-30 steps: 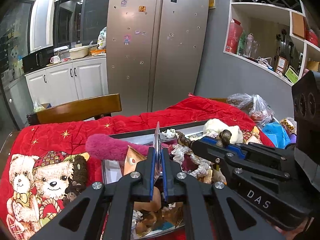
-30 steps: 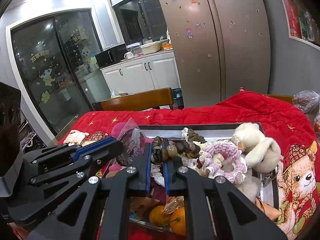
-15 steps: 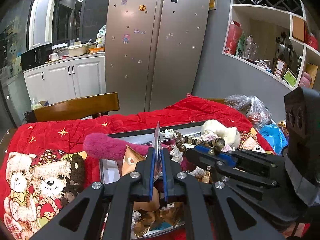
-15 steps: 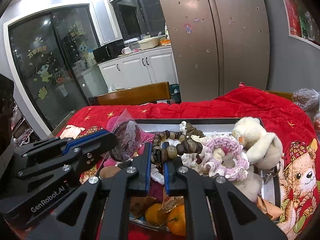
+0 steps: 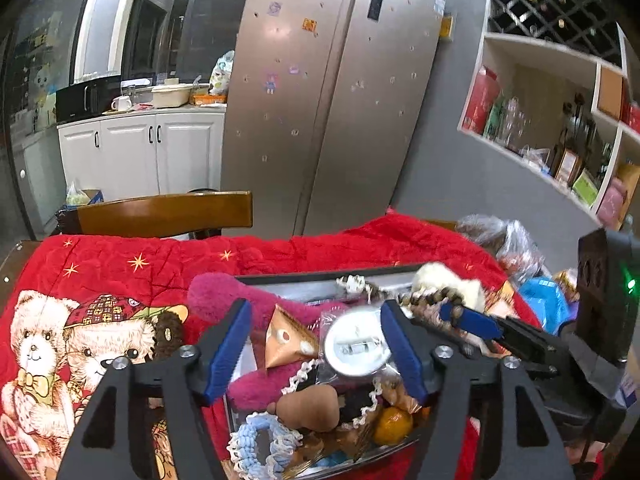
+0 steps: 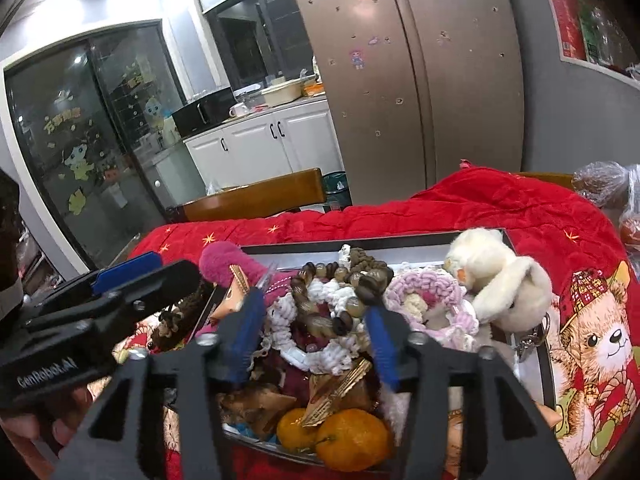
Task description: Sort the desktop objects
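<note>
A metal tray [image 6: 360, 242] on the red blanket is heaped with small things. My left gripper [image 5: 314, 312] hangs over its near left part with its jaws opening. A clear packet with a white disc [image 5: 356, 346] lies between them on the pile, unpressed. My right gripper [image 6: 314, 306] is also opening, over the tray's middle. A string of brown beads [image 6: 340, 292] rests on the knitted rings between its fingers, loose. Each gripper shows in the other's view: the right gripper [image 5: 440, 314] and the left gripper [image 6: 160, 272].
The pile also holds a pink plush [image 5: 224, 288], a white plush [image 6: 496, 272], two oranges [image 6: 352, 438] at the front rim and a cone-shaped wrapper [image 5: 284, 340]. A wooden chair back [image 5: 164, 216] stands behind the table. Plastic bags [image 5: 508, 240] crowd the right edge.
Both grippers were shut, the left on the clear packet, the right on the bead string. Both sets of jaws have spread, and packet and beads now lie on the tray's pile.
</note>
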